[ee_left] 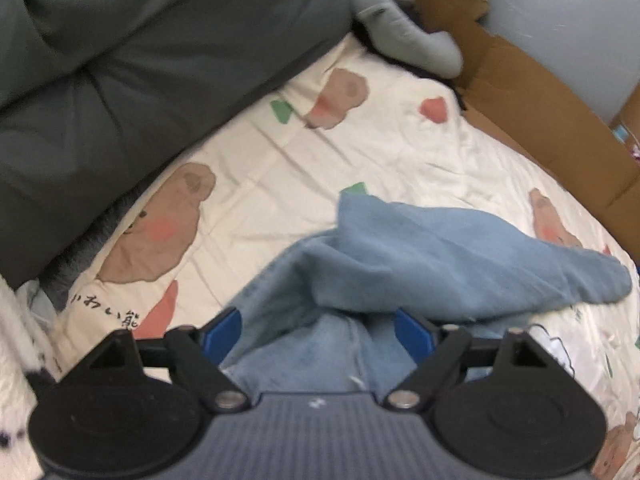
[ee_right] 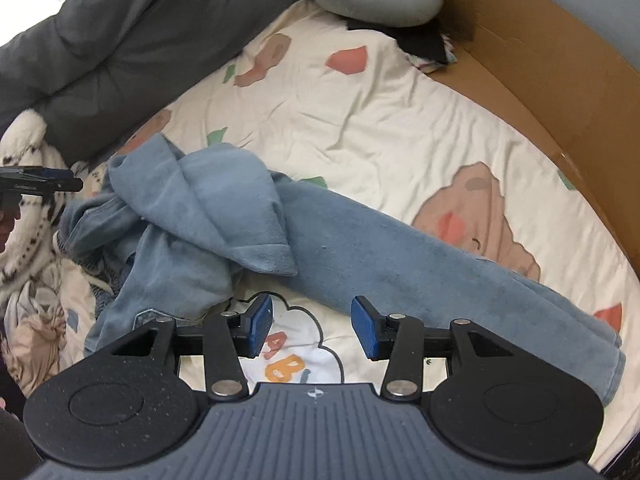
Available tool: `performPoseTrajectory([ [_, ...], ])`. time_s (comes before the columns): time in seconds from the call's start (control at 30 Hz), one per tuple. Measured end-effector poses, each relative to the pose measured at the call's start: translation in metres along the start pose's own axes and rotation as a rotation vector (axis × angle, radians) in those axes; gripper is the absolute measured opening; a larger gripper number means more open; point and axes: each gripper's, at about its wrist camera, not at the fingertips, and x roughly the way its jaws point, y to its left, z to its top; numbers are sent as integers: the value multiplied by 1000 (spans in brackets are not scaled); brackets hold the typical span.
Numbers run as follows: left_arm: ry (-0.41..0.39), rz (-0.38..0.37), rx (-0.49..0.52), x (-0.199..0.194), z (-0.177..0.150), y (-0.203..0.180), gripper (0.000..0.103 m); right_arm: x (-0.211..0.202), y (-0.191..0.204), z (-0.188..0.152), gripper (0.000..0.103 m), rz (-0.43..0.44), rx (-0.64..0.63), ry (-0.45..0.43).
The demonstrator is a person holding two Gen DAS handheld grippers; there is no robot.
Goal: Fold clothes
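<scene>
A blue garment (ee_right: 400, 252), apparently trousers, lies crumpled on a cream bedsheet (ee_right: 360, 128) printed with bears. One leg stretches out to the right and another part (ee_right: 224, 204) is folded over on top. My right gripper (ee_right: 313, 328) hangs open above the sheet just in front of the garment, with nothing between its blue pads. In the left wrist view, my left gripper (ee_left: 319, 336) stands wide open over the blue garment (ee_left: 420, 256). The cloth lies below the gap and the pads do not press on it. The left gripper (ee_right: 60, 184) also shows edge-on at the left border of the right wrist view.
A dark grey duvet (ee_left: 140, 80) is heaped along the far left of the bed. A grey plush cushion (ee_right: 380, 0) lies at the head, and brown cardboard (ee_right: 540, 80) borders the right side. A spotted white fluffy blanket (ee_right: 24, 216) is at the left.
</scene>
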Motion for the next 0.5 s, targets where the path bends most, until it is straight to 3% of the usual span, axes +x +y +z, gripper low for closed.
performPoseTrajectory([
  [0.23, 92, 65, -58, 44, 1, 20, 85, -6, -16, -5, 51, -18, 74, -7],
  [0.5, 149, 16, -139, 86, 5, 29, 84, -3, -17, -8, 51, -40, 52, 15],
])
